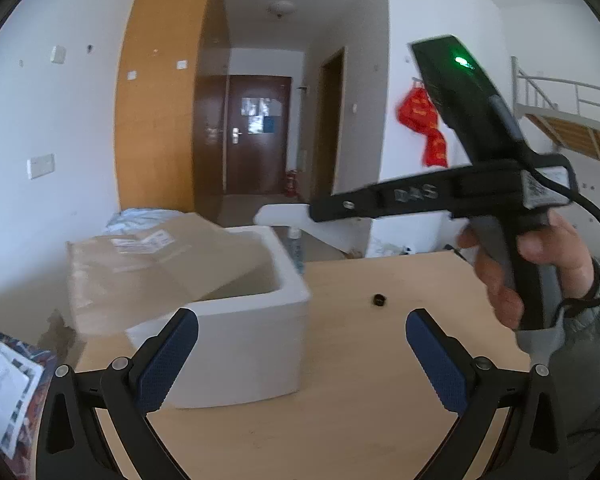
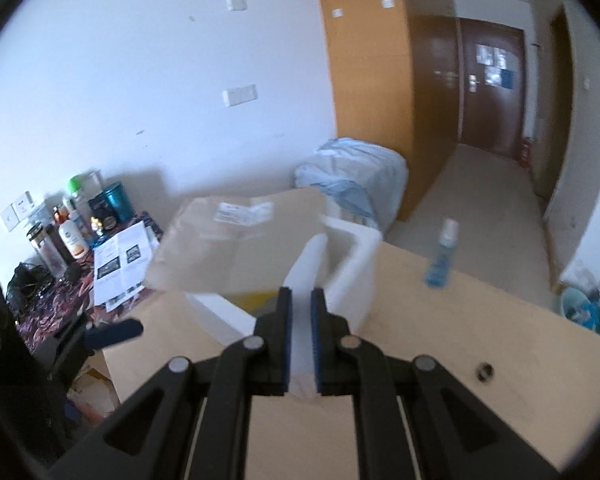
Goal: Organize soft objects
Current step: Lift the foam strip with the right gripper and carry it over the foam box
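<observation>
The right tongs (image 2: 300, 340) clench a white foam slab (image 2: 304, 280), its long axis pointing far toward the foam box (image 1: 256, 320). The left tongs (image 1: 302, 356) gape released, nearer the box, which sits just beyond them on the desk (image 1: 380, 360).

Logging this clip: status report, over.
Left gripper open, empty. Right gripper shut on white foam slab. Foam box on table, cardboard sheet leaning over it.
</observation>
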`<state>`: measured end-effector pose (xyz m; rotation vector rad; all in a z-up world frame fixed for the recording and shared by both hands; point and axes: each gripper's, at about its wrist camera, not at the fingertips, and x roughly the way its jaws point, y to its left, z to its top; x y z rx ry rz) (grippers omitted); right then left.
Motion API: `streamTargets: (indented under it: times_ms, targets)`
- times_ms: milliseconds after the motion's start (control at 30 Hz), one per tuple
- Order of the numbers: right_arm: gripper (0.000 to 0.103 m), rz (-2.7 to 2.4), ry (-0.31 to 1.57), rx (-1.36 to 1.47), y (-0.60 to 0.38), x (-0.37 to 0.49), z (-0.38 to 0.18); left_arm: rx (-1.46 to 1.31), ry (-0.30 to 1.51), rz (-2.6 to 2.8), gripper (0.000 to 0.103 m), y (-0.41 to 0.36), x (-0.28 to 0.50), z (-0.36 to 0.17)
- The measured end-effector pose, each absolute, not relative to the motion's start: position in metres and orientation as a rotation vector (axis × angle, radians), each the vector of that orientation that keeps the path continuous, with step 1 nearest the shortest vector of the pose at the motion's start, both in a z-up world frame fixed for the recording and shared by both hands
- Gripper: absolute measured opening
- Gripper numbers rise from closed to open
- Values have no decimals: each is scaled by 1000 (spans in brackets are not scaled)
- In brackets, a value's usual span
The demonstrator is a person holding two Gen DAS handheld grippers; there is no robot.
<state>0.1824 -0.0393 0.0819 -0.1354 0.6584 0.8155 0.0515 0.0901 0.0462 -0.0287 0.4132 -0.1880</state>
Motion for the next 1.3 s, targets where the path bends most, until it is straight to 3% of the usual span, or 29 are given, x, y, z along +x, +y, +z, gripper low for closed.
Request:
streamTargets:
  times_ms: [467, 1300]
  targets:
    - [11, 864, 773, -236, 31, 215, 46, -74, 373, -35, 103, 142, 49, 46]
    - [11, 706, 998, -433, 68, 243, 7, -98, 369, -29, 103, 148, 49, 53]
